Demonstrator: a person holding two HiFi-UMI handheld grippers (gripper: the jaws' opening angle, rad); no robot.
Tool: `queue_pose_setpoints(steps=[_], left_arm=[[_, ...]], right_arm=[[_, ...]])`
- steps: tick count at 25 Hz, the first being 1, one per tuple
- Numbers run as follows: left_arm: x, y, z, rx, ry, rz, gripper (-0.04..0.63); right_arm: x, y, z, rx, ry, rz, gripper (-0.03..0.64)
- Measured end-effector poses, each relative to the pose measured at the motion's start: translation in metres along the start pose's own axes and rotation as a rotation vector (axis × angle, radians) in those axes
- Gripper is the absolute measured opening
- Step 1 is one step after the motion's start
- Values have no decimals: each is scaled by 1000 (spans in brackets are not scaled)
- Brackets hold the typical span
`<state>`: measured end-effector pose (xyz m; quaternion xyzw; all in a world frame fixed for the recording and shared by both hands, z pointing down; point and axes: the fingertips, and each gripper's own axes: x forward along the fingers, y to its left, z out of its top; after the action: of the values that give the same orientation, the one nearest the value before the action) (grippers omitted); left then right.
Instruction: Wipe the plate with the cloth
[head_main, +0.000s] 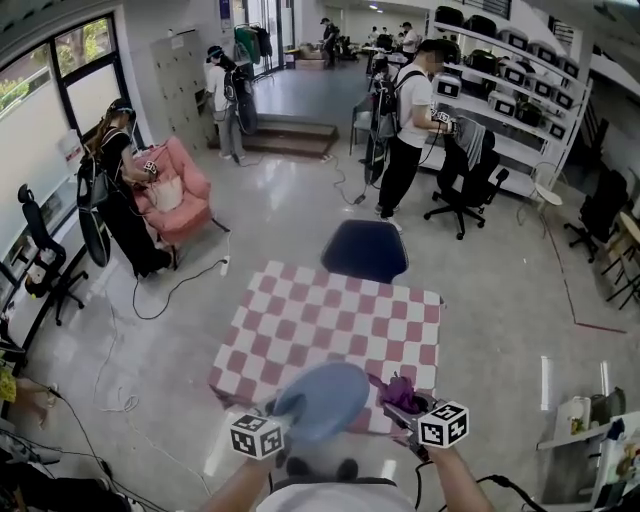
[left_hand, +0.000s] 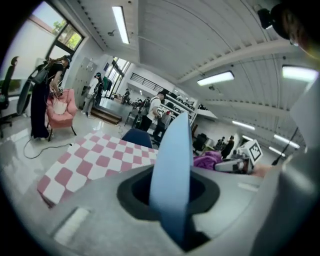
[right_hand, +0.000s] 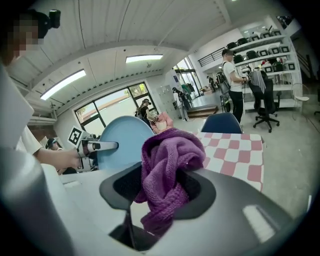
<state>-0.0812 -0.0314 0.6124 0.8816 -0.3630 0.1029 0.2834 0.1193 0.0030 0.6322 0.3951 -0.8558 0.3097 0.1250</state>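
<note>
The left gripper pinches one blue plate. The right gripper squeezes one purple cloth, at three o'clock from it.

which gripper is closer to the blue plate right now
Left. The left gripper is shut on the rim of the plate and holds it up. The right gripper, shut on the purple cloth, sits just to the plate's right.
</note>
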Motion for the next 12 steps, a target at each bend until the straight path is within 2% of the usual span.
queue_pose_setpoints(steps=[6, 12], left_arm=[[-1, 9, -8, -66, 3, -52, 75], [-3, 18, -17, -220, 3, -129, 75]], right_arm=[[4, 3, -8, 13, -59, -82, 173], [2, 4, -20, 56, -104, -149, 172]])
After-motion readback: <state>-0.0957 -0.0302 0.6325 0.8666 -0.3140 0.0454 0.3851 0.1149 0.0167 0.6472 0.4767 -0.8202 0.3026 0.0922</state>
